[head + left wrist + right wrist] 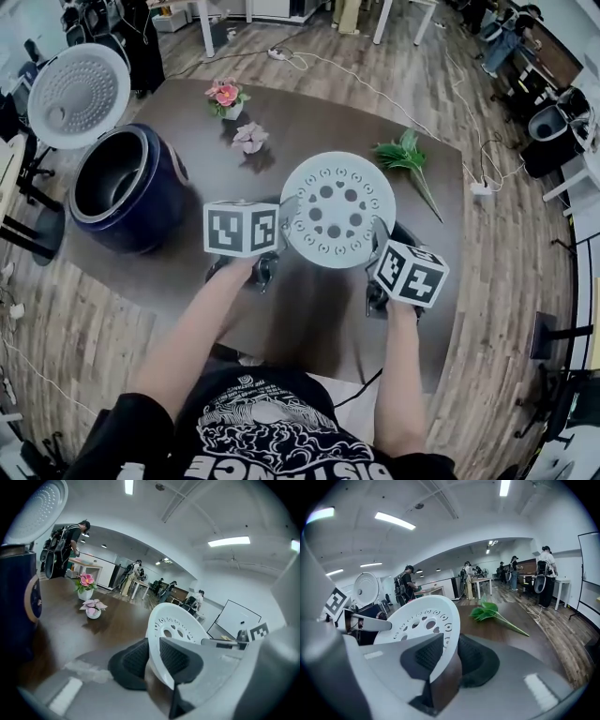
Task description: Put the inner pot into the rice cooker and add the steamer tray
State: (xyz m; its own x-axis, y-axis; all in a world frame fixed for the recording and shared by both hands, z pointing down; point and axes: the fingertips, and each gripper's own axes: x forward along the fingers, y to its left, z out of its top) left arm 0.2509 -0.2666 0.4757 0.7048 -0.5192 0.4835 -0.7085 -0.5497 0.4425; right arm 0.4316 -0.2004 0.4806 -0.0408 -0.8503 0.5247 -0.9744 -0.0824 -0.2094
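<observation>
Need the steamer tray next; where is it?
Head view, centre: the steamer tray is gripped by its rim between the left gripper and right gripper, above the table, right of the rice cooker.

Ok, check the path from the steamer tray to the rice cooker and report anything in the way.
Nothing visible blocks it. The left gripper and right gripper hold the steamer tray by its rim; the rice cooker stands to its left, lid up. Two flower pots sit farther back, off that line.
</observation>
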